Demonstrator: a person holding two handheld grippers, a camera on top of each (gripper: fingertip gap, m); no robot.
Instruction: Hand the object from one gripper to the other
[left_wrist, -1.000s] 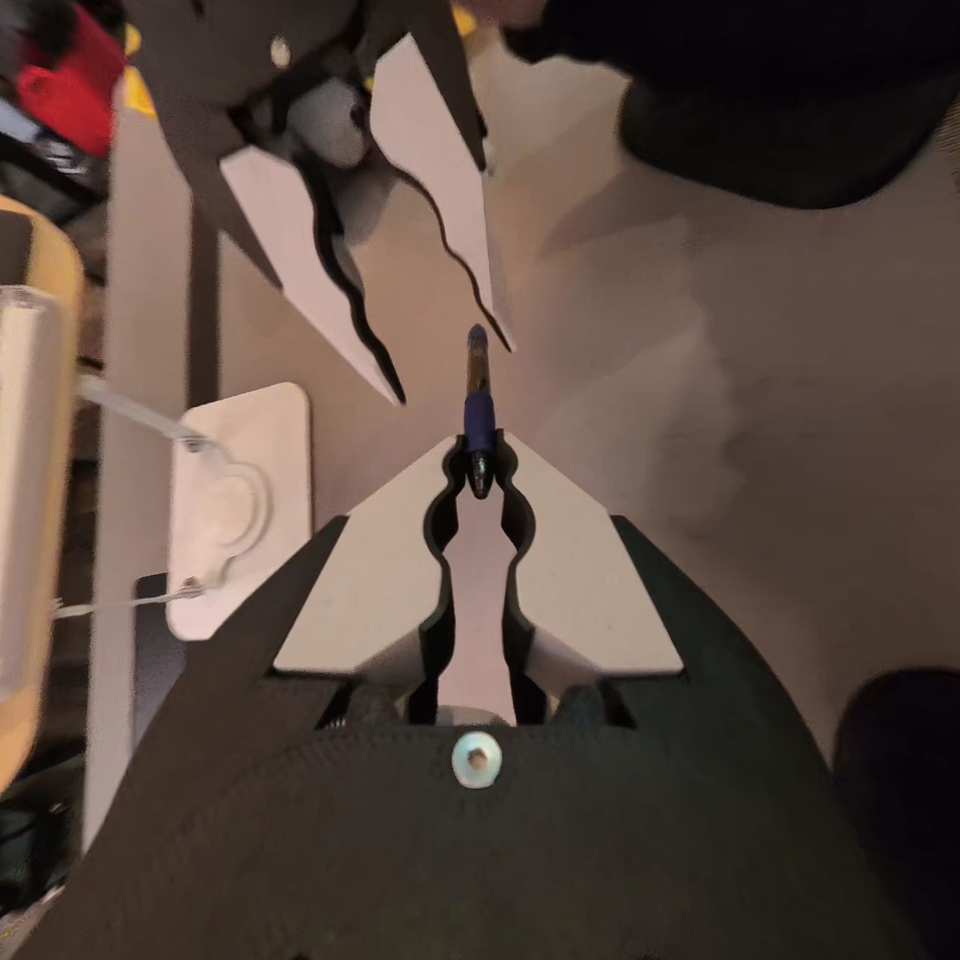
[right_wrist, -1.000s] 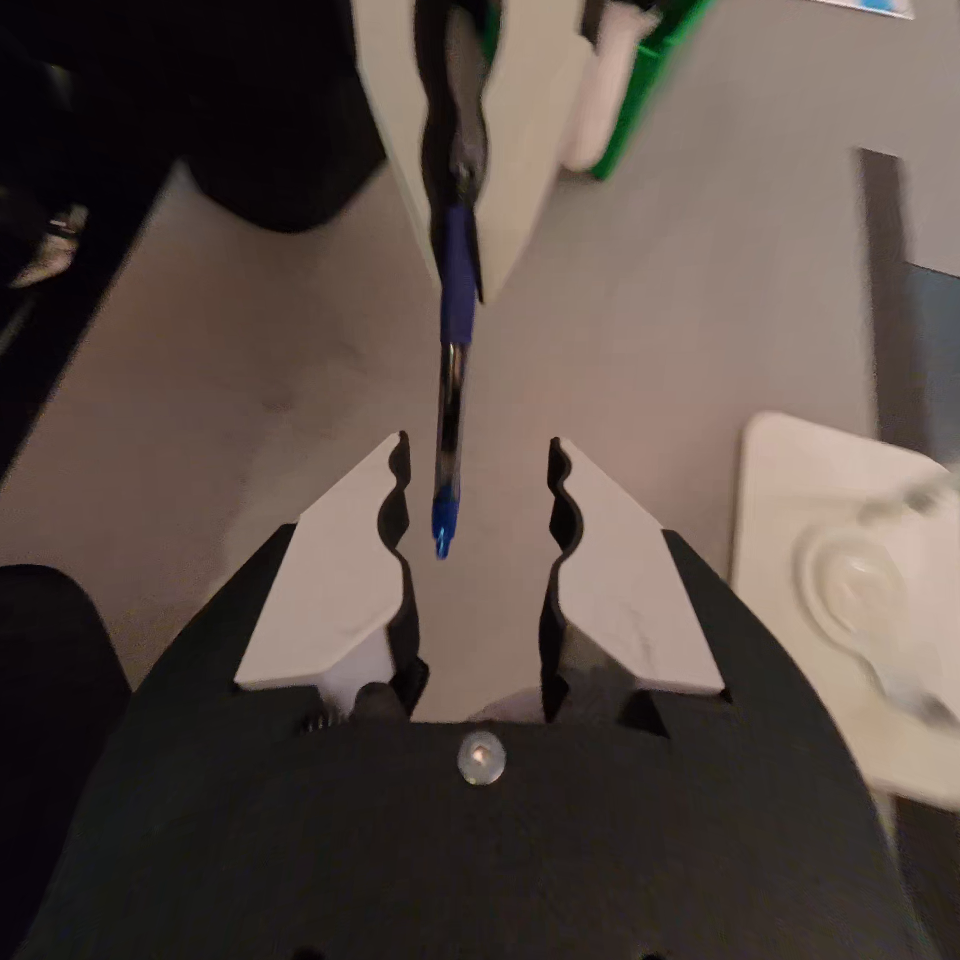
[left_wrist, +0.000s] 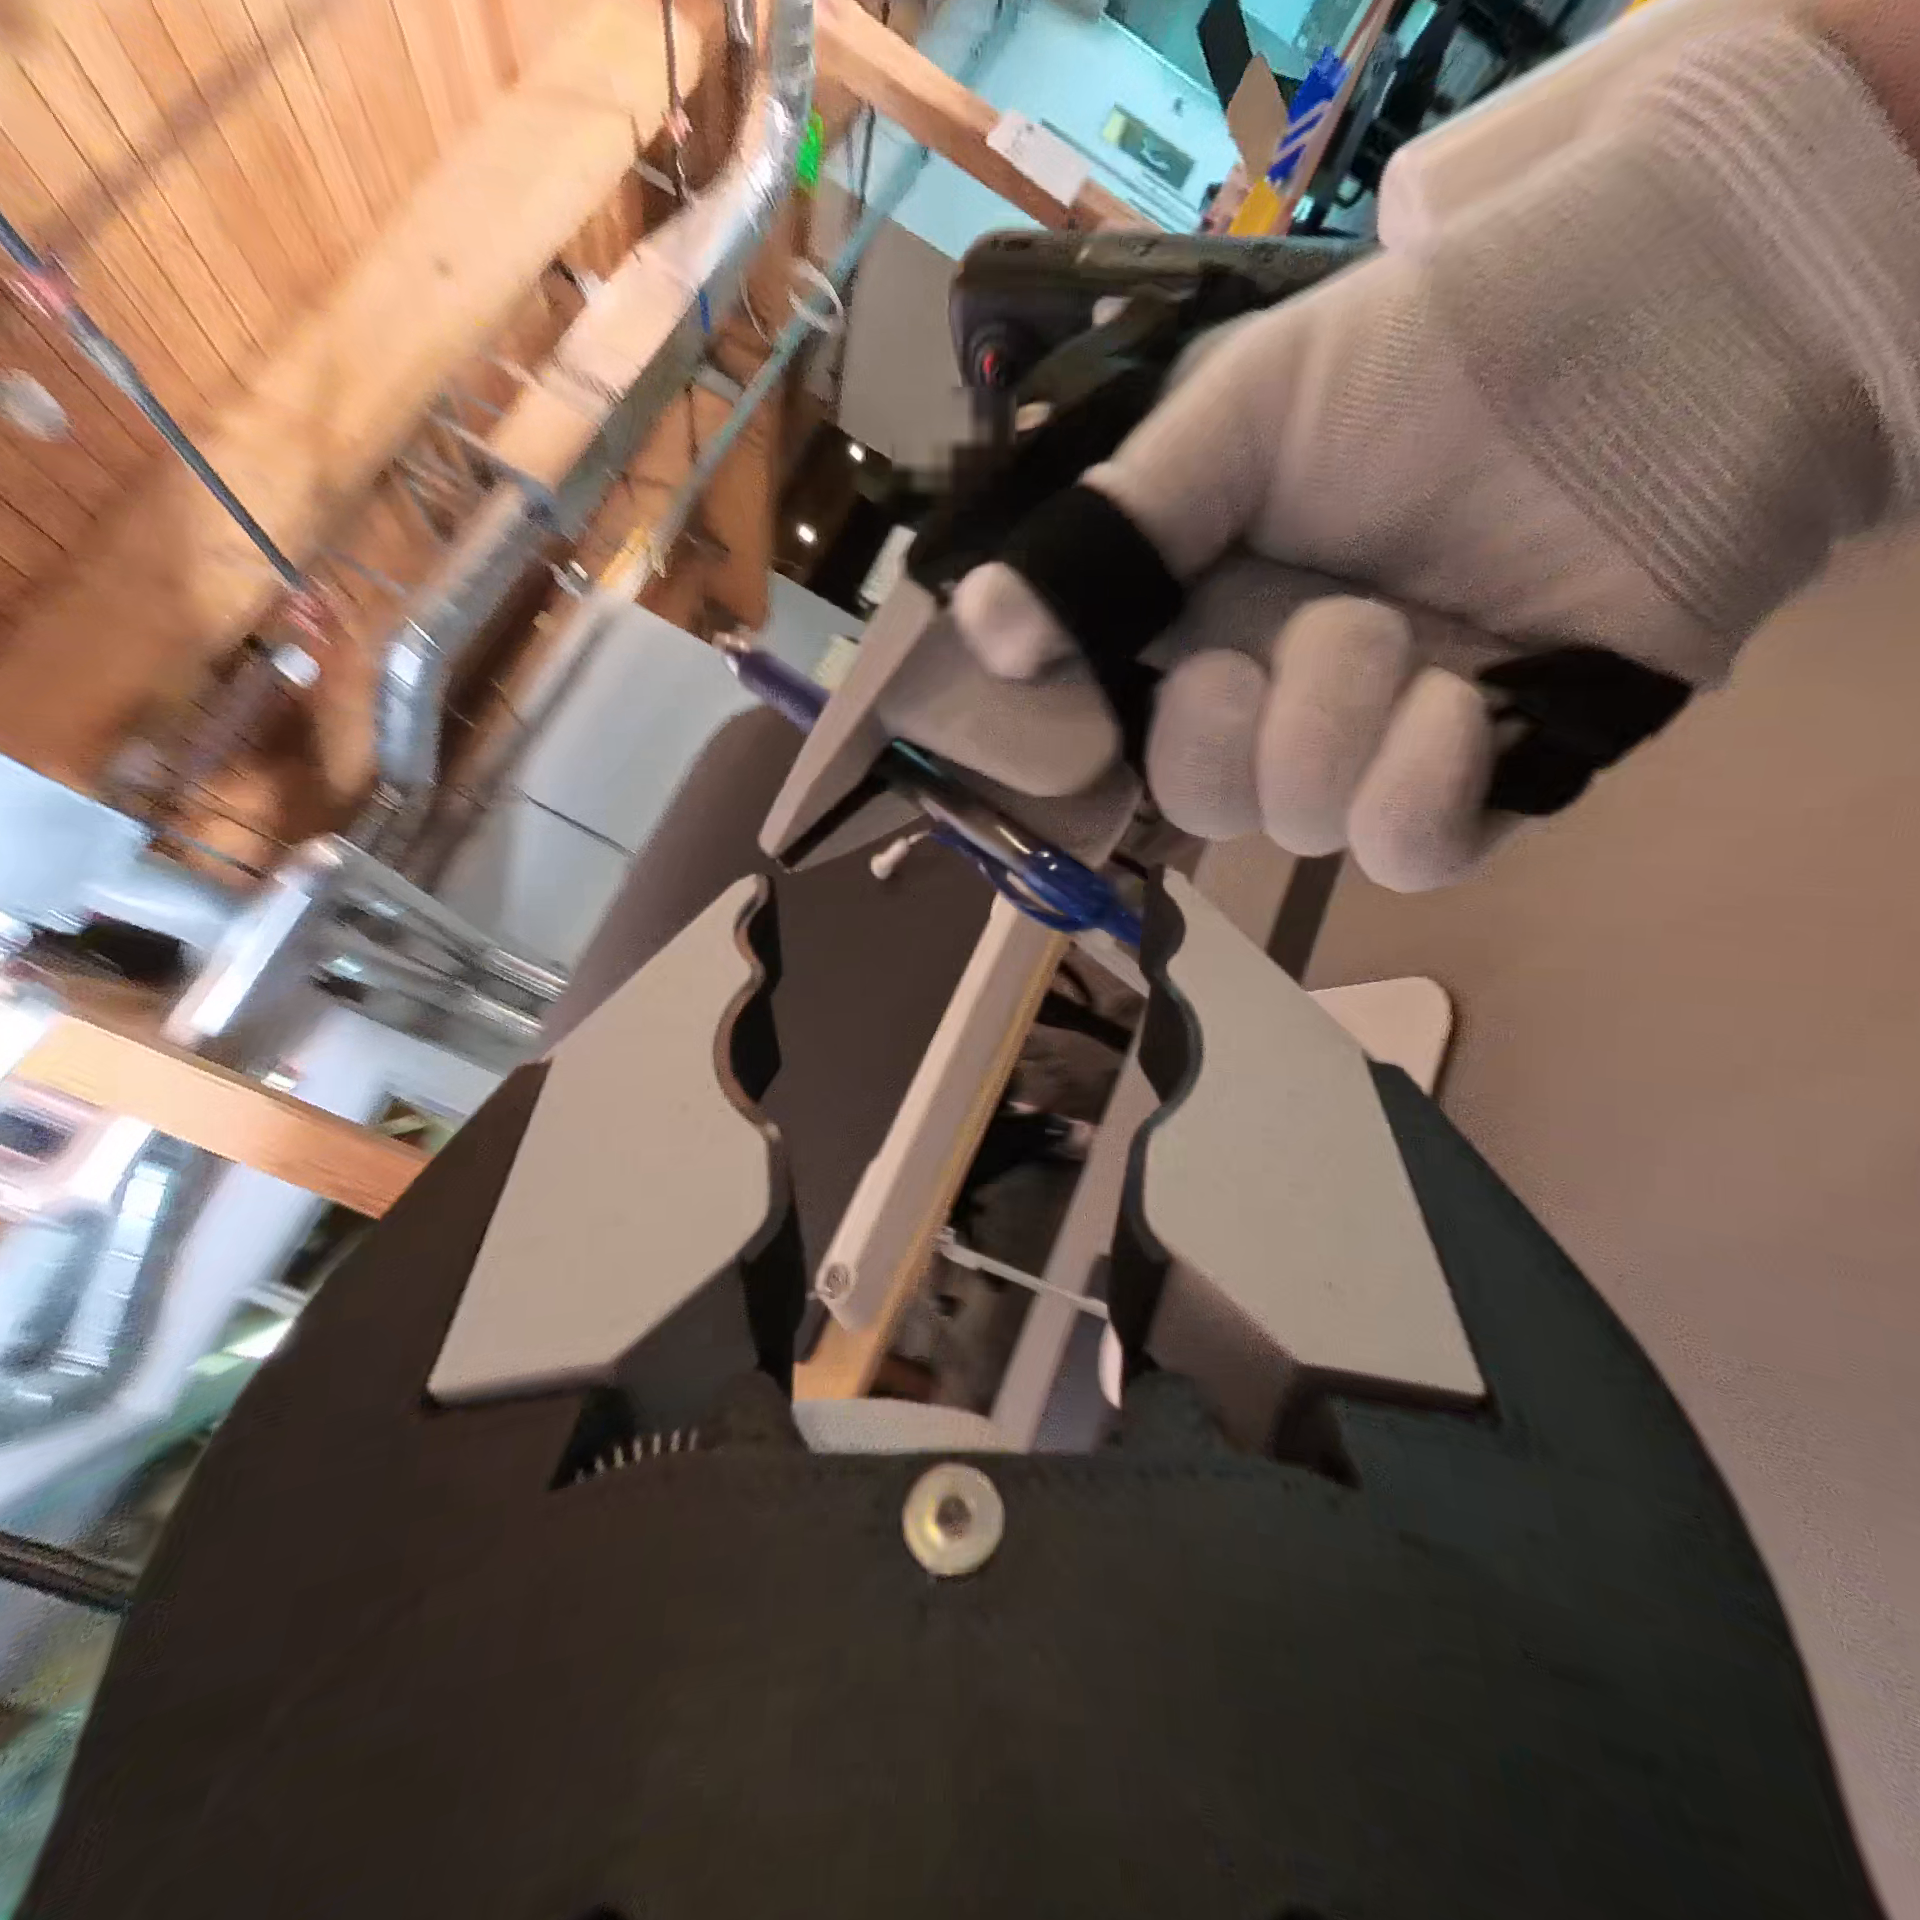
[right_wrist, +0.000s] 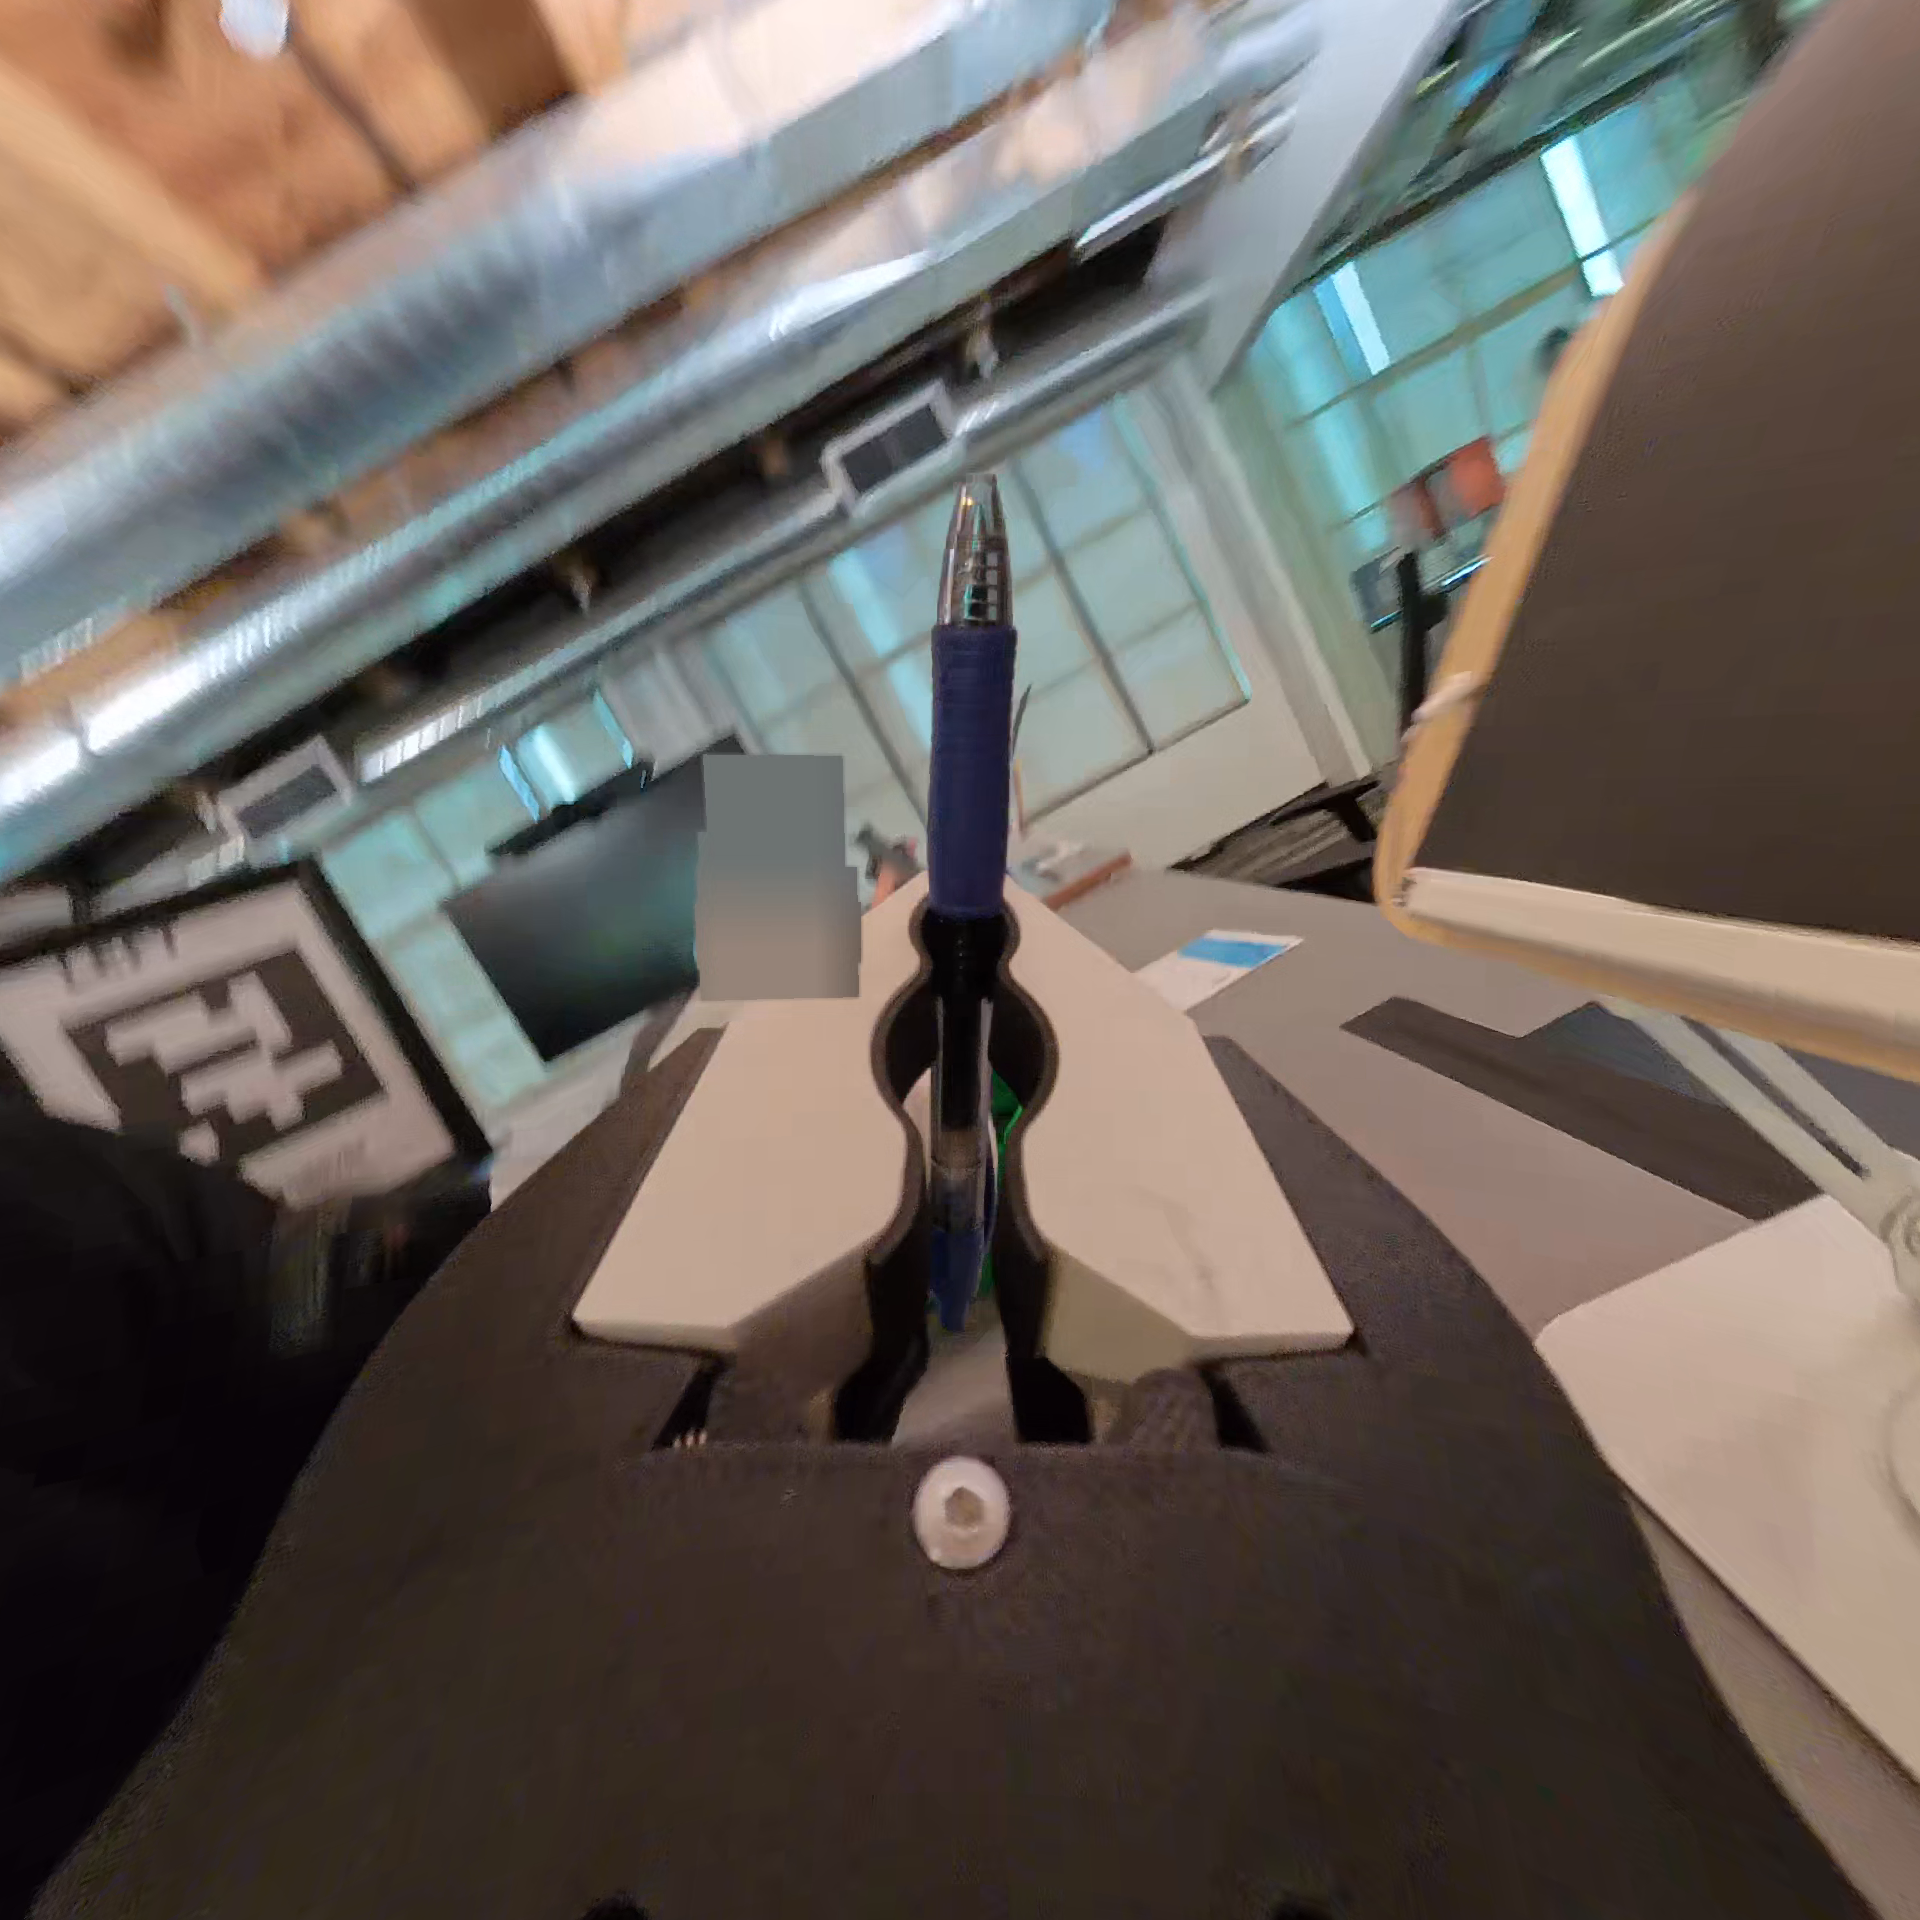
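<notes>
1. Since a second ago the pen (right_wrist: 968, 790) has changed holders: then it sat pinched in the left gripper (left_wrist: 961, 914) with the right gripper's fingers spread around its far end; now the right gripper (right_wrist: 966, 925) clamps it and the left one is empty. Both cameras have also swung up from the tabletop toward the ceiling.
2. Left wrist view, nearest: grey fingers (left_wrist: 634, 1164) stand wide apart with nothing between them.
3. Just past those tips, only this view shows the right gripper from the side, with a white-gloved hand (left_wrist: 1455, 540) wrapped around its handle and one finger through a black strap. The pen crosses its closed fingers at a slant, tip up-left, blue clip end near the left gripper's right fingertip; contact cannot be judged.
4. Right wrist view: jaws closed on the dark barrel, pen pointing straight ahead.
5. Pen look: silver cone tip, blue ribbed grip beyond the fingertips, clear barrel and blue end back between the fingers.
6. Farther off, right view only: table (right_wrist: 1455, 1132), white plate (right_wrist: 1704, 1392), black monitor (right_wrist: 582, 935), blurred ducts overhead.
</notes>
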